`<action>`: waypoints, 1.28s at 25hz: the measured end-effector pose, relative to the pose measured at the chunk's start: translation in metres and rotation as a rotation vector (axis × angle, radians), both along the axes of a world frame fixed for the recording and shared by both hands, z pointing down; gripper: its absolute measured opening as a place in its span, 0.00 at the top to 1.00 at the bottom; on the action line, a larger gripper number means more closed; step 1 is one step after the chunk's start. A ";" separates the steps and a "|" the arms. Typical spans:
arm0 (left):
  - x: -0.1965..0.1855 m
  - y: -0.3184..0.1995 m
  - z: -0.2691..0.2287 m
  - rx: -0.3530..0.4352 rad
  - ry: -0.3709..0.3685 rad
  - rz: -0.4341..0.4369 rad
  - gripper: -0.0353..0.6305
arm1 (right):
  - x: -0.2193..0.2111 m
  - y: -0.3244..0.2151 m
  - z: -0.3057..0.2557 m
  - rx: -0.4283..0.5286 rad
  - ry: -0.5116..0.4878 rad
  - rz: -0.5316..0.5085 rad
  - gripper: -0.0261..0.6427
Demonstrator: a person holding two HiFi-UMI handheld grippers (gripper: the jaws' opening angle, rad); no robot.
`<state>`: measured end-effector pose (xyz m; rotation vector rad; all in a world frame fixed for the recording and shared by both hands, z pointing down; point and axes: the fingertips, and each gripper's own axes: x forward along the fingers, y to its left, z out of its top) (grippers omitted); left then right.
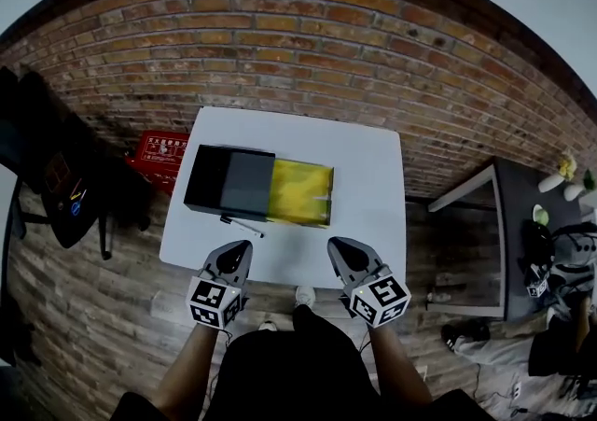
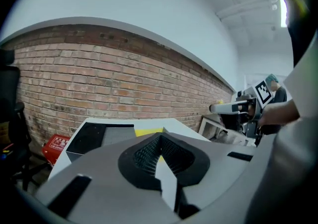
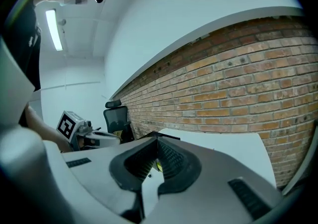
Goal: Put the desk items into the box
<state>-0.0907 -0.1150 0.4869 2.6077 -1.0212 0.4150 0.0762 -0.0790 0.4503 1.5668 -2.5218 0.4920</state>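
A black box (image 1: 209, 176) lies on the white table (image 1: 373, 186), with a grey flat item (image 1: 248, 184) and a yellow one (image 1: 301, 191) along its right part. A thin black pen (image 1: 242, 224) rests on the table just in front of the box. My left gripper (image 1: 241, 247) hovers at the table's near edge, shut and empty, a little nearer than the pen. My right gripper (image 1: 336, 245) is level with it to the right, also shut and empty. In the left gripper view the box (image 2: 88, 137) and the yellow item (image 2: 147, 131) show beyond the closed jaws.
A red crate (image 1: 159, 152) stands on the floor left of the table, beside a black office chair (image 1: 58, 176). A dark side table (image 1: 527, 209) and a person (image 1: 560, 312) are at the right. A brick wall runs behind the table.
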 end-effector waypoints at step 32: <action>-0.015 -0.047 0.098 -0.206 -0.170 -0.316 0.93 | -0.059 -0.085 0.067 -0.115 0.017 -0.439 0.93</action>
